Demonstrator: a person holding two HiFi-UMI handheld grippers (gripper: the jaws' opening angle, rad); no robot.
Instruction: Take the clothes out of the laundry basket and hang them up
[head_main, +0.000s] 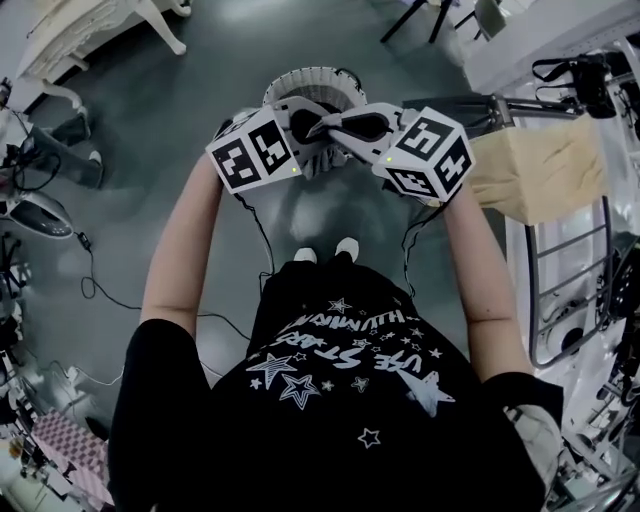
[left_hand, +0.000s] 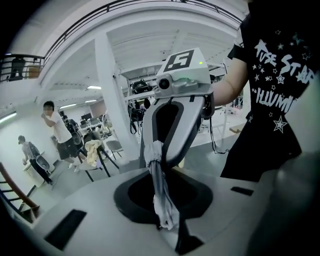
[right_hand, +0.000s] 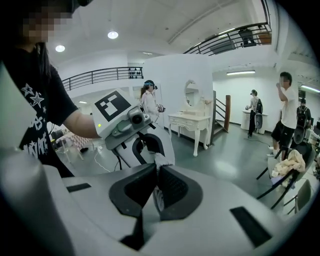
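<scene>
Open hall, glossy grey floor (head_main: 200, 90)
The left gripper (left_hand: 167, 222) and right gripper (right_hand: 154, 192) meet nose to nose, each clamped tight on one twisted grey garment (left_hand: 159, 185) (strung between them); beyond, the laundry basket (head_main: 312, 85) at twelve o'clock, a drying rack (head_main: 570, 240) at three.

The grey, faintly glossy floor (head_main: 190, 90) carries a white ribbed laundry basket (head_main: 305, 82), standing upright just ahead of the person's white shoes (head_main: 347, 247). A thin black cable (head_main: 100, 292) trails loosely across it on the left. The curved legs of a white table (head_main: 160, 25) rest at the far corner.
</scene>
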